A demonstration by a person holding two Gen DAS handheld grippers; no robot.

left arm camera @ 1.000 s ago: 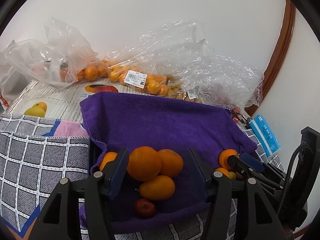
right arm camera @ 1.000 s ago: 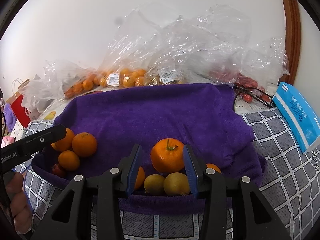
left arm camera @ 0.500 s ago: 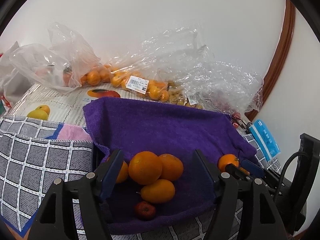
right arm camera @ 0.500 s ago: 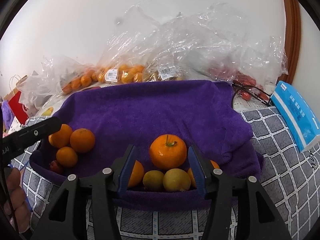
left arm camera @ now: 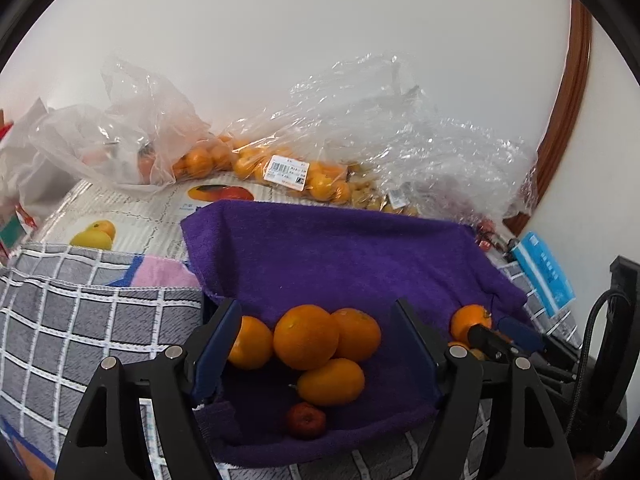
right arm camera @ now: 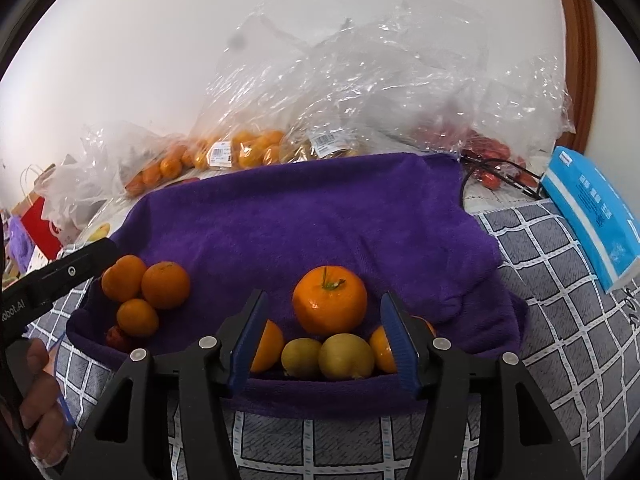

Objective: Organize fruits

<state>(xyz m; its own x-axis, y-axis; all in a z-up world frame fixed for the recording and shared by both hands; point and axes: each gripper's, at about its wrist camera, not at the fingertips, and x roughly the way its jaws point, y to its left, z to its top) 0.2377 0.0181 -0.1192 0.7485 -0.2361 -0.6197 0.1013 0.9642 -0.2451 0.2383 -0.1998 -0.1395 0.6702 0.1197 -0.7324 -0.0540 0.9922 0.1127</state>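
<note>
A purple towel (left arm camera: pixel 344 256) (right arm camera: pixel 320 216) lies over a tray on the bed. On its left end sits a cluster of several oranges (left arm camera: pixel 306 338) (right arm camera: pixel 164 284) with a small red fruit (left arm camera: pixel 306 420) in front. My left gripper (left arm camera: pixel 320 344) straddles that cluster, its jaws opening, pads clear of the fruit. On the right end a stemmed orange (right arm camera: pixel 330 300) rests above two yellow fruits (right arm camera: pixel 346 356) flanked by oranges. My right gripper (right arm camera: pixel 324 340) frames the stemmed orange, jaws opening, pads apart from it.
Clear plastic bags of oranges (left arm camera: pixel 288 172) (right arm camera: pixel 248 148) and red fruit (right arm camera: pixel 492 148) line the white wall behind. A blue tissue pack (right arm camera: pixel 592 208) lies at right on the grey checked blanket (right arm camera: pixel 560 320). A fruit-printed sheet (left arm camera: pixel 132 216) lies at left. A hand (right arm camera: pixel 40 400) holds the left gripper.
Both grippers' jaws have spread wider. The large orange in the left cluster and the stemmed orange on the right now sit free between the pads.
</note>
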